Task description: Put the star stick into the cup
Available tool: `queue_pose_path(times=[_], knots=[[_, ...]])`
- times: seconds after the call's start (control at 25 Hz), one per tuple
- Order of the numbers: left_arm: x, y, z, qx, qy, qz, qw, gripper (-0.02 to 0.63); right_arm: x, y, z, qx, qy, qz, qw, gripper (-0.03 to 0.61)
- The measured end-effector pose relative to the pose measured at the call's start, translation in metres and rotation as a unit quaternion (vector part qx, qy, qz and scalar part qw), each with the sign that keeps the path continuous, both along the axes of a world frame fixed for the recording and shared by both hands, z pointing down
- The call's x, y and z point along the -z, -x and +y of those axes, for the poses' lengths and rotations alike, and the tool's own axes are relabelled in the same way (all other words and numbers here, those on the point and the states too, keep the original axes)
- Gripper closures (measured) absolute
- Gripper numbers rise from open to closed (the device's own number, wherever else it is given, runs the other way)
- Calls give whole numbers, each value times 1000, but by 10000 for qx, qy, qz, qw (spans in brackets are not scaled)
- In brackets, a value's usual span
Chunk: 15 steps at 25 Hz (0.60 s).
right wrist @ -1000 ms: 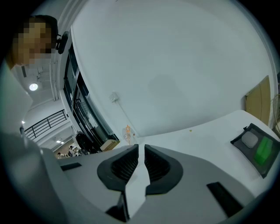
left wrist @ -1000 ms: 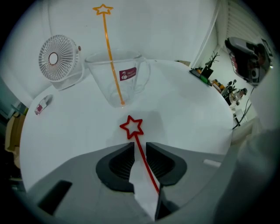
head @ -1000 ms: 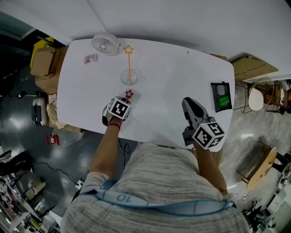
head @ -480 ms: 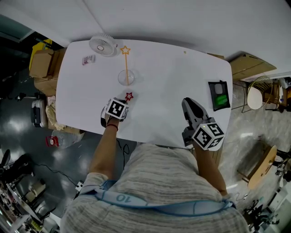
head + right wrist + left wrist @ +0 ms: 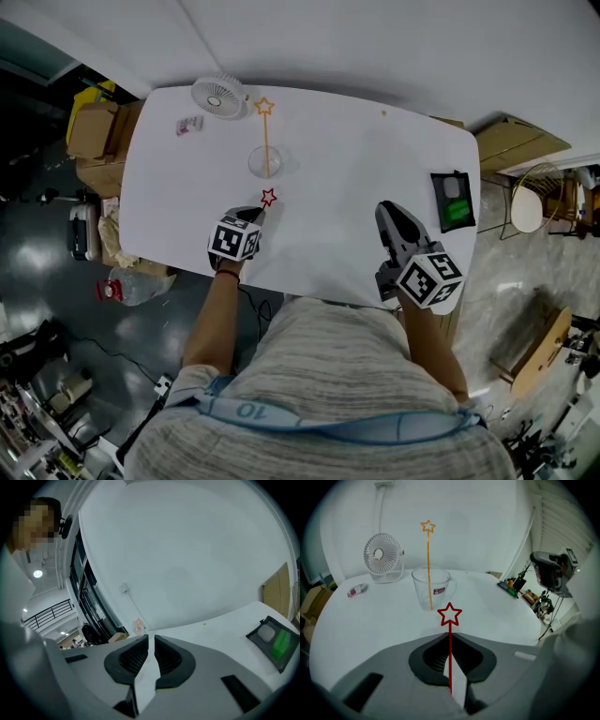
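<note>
A clear cup [image 5: 265,161] [image 5: 432,588] stands on the white table [image 5: 356,159] with an orange star stick [image 5: 266,131] [image 5: 428,564] upright inside it. My left gripper [image 5: 254,217] [image 5: 450,644] hovers just in front of the cup. Its jaws have just been closing and are shut on a red star stick [image 5: 269,197] [image 5: 450,616], whose star points toward the cup. My right gripper [image 5: 389,212] [image 5: 151,641] rests over the table's near right side, shut with nothing between its jaws.
A small white fan [image 5: 217,92] [image 5: 382,557] and a small packet [image 5: 188,125] [image 5: 357,590] sit at the far left. A black device with a green panel [image 5: 454,200] [image 5: 274,641] lies near the right edge. Cardboard boxes [image 5: 94,131] stand left of the table.
My left gripper has closed on the red star stick and lifted it off the table, tilting a little. The right gripper has stayed put.
</note>
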<state>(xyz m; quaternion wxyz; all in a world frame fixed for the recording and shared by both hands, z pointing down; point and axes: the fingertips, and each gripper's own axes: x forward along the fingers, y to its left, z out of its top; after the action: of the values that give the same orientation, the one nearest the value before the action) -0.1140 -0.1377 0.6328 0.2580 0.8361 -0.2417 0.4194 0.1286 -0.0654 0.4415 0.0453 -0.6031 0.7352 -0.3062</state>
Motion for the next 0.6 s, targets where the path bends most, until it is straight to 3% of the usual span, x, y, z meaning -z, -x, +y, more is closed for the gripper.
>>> queue_pose_path(times=[0.16, 0.32, 0.44, 0.6], knots=[[40, -3, -7, 157, -400, 461, 9980, 589, 4, 7, -1, 87, -59, 8, 9999, 555], [81, -2, -18, 444, -803, 1025, 9905, 589, 8, 9, -1, 101, -122, 15, 9999, 557], [114, -6, -34, 722, -1096, 1527, 9795, 589, 11, 6, -1, 73, -165, 19, 9998, 557], [156, -14, -62, 1066, -1568, 2190, 9571, 589, 16, 3, 1, 35, -214, 42, 9998, 555]])
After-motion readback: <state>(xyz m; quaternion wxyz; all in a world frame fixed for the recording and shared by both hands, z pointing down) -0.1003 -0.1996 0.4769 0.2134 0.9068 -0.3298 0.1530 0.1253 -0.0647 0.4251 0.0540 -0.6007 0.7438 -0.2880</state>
